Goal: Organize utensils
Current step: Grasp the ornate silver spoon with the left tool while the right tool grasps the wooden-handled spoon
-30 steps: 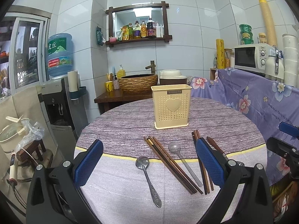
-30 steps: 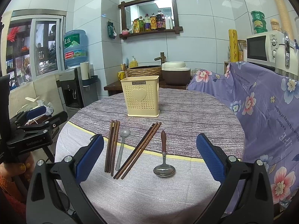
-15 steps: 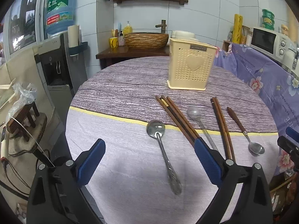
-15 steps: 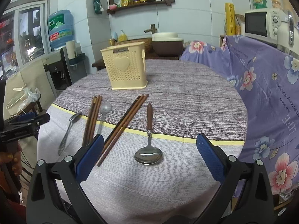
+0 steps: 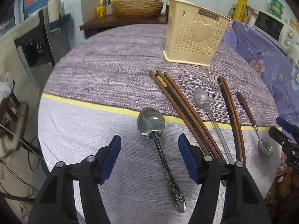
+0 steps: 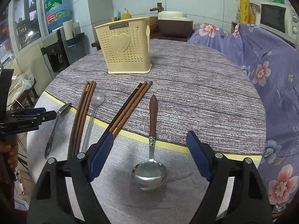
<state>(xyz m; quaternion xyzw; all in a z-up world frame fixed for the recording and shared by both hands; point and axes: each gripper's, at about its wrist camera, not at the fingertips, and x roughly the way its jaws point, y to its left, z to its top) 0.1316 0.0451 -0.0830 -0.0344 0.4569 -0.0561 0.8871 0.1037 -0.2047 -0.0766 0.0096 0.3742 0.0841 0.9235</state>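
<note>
I'm closing both part-open, empty grippers: left gripper point(image 5: 148, 156) over the steel spoon point(image 5: 158, 145), right gripper point(image 6: 150, 156) over the wooden-handled spoon point(image 6: 150, 160); next, lower and pinch each for the far cream holder point(image 6: 124, 48).

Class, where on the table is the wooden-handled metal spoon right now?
In the right wrist view, the wooden-handled metal spoon lies right of the nearer brown chopstick bundle, bowl nearest the camera, between the right gripper's closing jaws.

Left gripper point(image 5: 148, 147): black plastic arms, matte, ending in flat blue pads point(image 5: 112, 155). A round silver screw head is set on each arm behind the pad. Right gripper point(image 6: 149, 149): same build, black arms, blue pads point(image 6: 199, 157), silver screws. White lettering, too small to be read, is printed on the left gripper's side.
</note>
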